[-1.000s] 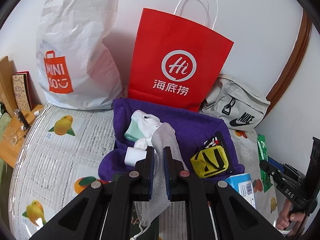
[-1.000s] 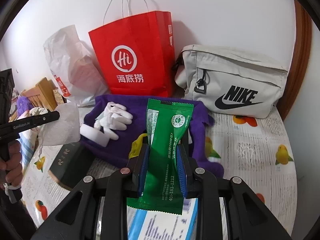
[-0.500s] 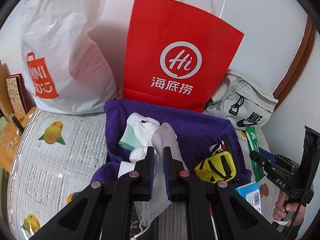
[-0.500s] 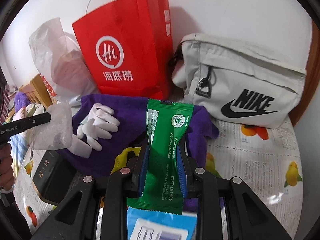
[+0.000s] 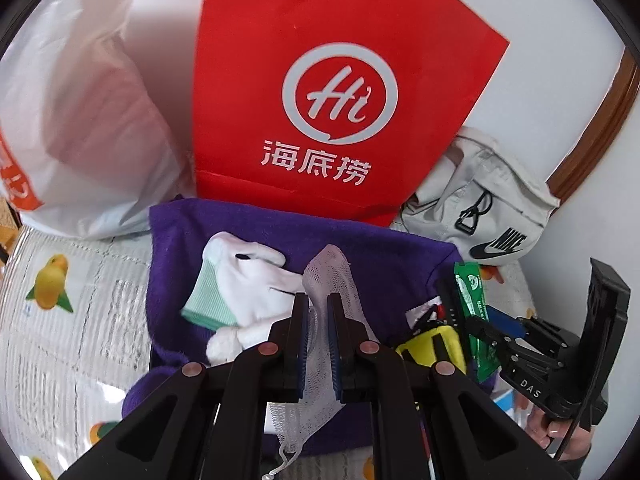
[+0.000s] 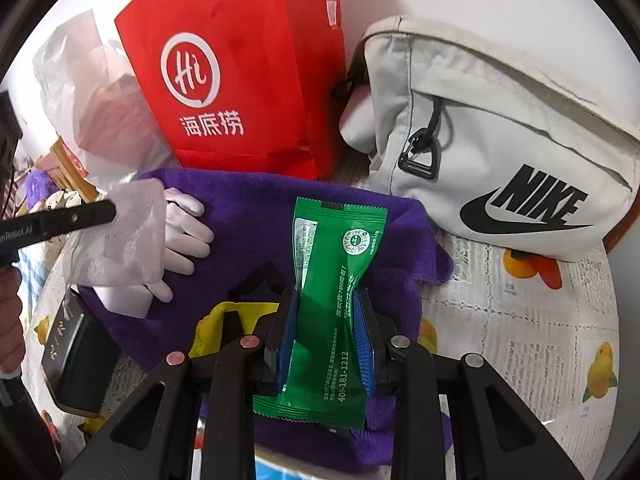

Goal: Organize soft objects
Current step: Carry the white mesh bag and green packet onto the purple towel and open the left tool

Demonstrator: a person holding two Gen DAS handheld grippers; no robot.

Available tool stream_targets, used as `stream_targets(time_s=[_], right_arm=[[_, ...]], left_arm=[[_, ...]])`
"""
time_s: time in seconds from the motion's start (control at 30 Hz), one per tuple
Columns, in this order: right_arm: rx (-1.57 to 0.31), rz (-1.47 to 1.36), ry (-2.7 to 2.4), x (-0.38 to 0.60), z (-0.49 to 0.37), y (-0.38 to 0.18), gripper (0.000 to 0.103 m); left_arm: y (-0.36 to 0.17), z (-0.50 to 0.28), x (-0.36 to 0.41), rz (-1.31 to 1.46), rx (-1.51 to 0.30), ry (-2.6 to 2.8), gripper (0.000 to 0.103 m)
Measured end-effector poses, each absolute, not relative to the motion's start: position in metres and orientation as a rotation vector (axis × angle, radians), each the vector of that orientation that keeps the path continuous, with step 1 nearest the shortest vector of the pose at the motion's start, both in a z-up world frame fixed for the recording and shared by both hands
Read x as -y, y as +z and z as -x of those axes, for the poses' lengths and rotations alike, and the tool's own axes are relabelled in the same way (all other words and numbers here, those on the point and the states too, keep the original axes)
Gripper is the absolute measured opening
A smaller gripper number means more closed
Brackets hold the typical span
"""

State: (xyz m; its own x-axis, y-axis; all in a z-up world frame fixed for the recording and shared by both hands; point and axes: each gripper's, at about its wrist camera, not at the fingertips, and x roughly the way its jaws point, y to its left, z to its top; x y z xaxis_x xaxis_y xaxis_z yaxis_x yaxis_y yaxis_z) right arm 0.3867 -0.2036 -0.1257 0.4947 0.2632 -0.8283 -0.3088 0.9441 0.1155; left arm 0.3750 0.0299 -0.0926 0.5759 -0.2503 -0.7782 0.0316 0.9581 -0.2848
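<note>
My left gripper (image 5: pixel 318 304) is shut on a white mesh pouch (image 5: pixel 330 276), which hangs over a purple towel (image 5: pixel 384 264). White gloves (image 5: pixel 250 280) with a mint cuff lie on that towel just left of the pouch. My right gripper (image 6: pixel 326 300) is shut on a green snack packet (image 6: pixel 334 264), held upright above the same purple towel (image 6: pixel 248 208). From the right wrist view the left gripper (image 6: pixel 60 220) comes in at the left with the mesh pouch (image 6: pixel 120 236) over the gloves (image 6: pixel 184 232). A yellow mesh item (image 6: pixel 218 320) lies under the right gripper.
A red paper bag (image 5: pixel 332 100) and a white plastic bag (image 5: pixel 84 120) stand against the wall behind the towel. A grey Nike pouch (image 6: pixel 500 144) sits at the right. A dark box (image 6: pixel 76 360) lies at the towel's left. The table has a fruit-print cover (image 6: pixel 520 320).
Both grippers have moved forward and down toward the purple towel and the bags, which now look larger. Each still holds its item the same way.
</note>
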Motion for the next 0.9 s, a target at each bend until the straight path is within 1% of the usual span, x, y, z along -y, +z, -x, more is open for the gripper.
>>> stream_targets(time_s=[0.27, 0.4, 0.47, 0.5, 0.57, 0.6, 0.63, 0.67, 0.7, 0.73, 0.8, 0.9], right_arm=[[-1.051, 0.029, 0.351, 0.205, -0.398, -0.142, 0.03], [-1.052, 0.024, 0.356, 0.206, -0.398, -0.144, 0.036], [-1.052, 0.025, 0.359, 0.205, -0.399, -0.144, 0.036], [-1.052, 0.027, 0.363, 0.205, -0.399, -0.144, 0.038], [-1.049, 0.034, 0.372, 0.203, -0.397, -0.143, 0.043], [-1.047, 0.039, 0.376, 0.201, -0.397, -0.142, 0.048], [-1.043, 0.046, 0.377, 0.199, -0.396, -0.141, 0.052], [-1.038, 0.054, 0.376, 0.198, -0.395, -0.14, 0.054], [-1.036, 0.059, 0.374, 0.197, -0.395, -0.139, 0.06], [-1.031, 0.063, 0.371, 0.196, -0.394, -0.137, 0.065], [-1.024, 0.064, 0.366, 0.196, -0.391, -0.133, 0.067], [-1.01, 0.059, 0.354, 0.199, -0.386, -0.125, 0.067]], left_arm=[[-0.114, -0.399, -0.028, 0.284, -1.008, -0.172, 0.01], [-0.117, -0.405, -0.028, 0.287, -1.016, -0.169, 0.01], [-0.118, -0.408, -0.029, 0.3, -1.014, -0.173, 0.01], [-0.118, -0.409, -0.03, 0.301, -1.012, -0.178, 0.011], [-0.119, -0.409, -0.03, 0.297, -1.015, -0.18, 0.015], [-0.119, -0.409, -0.031, 0.296, -1.016, -0.18, 0.019], [-0.118, -0.409, -0.031, 0.293, -1.016, -0.177, 0.026], [-0.118, -0.409, -0.031, 0.288, -1.018, -0.17, 0.03], [-0.117, -0.409, -0.032, 0.281, -1.019, -0.161, 0.038], [-0.116, -0.408, -0.033, 0.273, -1.018, -0.151, 0.042], [-0.113, -0.406, -0.036, 0.267, -1.015, -0.138, 0.045], [-0.107, -0.399, -0.042, 0.271, -1.007, -0.127, 0.045]])
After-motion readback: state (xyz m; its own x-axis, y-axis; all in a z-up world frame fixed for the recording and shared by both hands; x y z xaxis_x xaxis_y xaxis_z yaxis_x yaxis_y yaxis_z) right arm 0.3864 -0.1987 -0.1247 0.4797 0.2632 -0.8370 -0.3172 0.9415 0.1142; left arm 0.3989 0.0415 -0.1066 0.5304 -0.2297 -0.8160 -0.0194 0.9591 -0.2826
